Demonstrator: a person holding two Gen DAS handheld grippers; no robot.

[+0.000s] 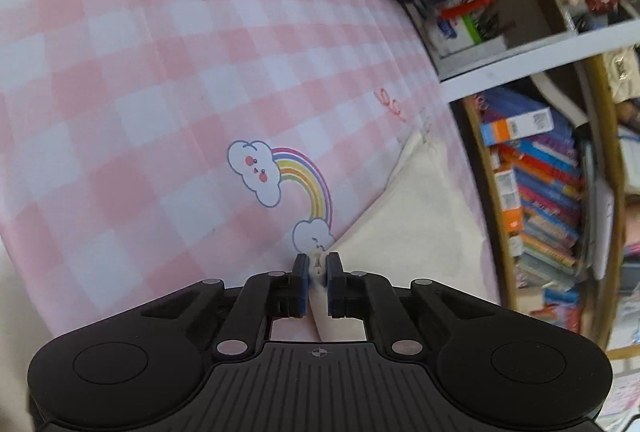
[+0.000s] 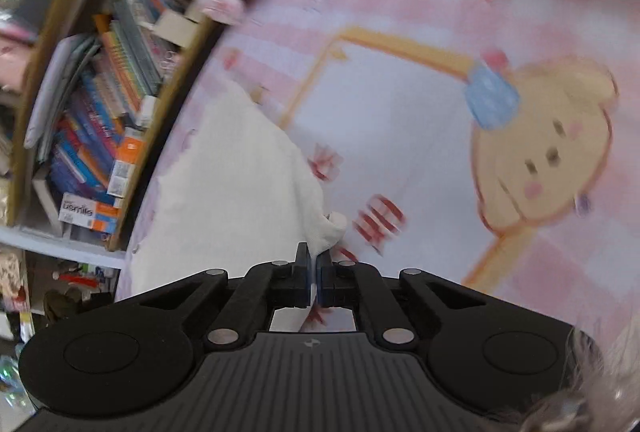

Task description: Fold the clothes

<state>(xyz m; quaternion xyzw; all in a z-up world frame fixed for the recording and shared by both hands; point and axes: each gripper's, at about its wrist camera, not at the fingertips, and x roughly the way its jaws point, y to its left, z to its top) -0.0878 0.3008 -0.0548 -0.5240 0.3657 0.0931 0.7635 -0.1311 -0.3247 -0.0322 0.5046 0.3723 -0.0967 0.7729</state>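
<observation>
A cream-white garment [image 1: 416,228] lies on a pink checked table mat [image 1: 120,92]. In the left wrist view my left gripper [image 1: 318,264] is shut on a corner of the garment, and the cloth stretches away to the right. In the right wrist view the same garment [image 2: 224,184] spreads to the left of my right gripper [image 2: 318,260], which is shut on another bunched corner of it. This view is blurred by motion.
A rainbow and cloud print [image 1: 280,184] is on the mat ahead of the left gripper. A cartoon face print [image 2: 540,148] is on the mat at right. A bookshelf with many books [image 1: 540,192] stands beyond the table edge; it also shows in the right wrist view [image 2: 100,112].
</observation>
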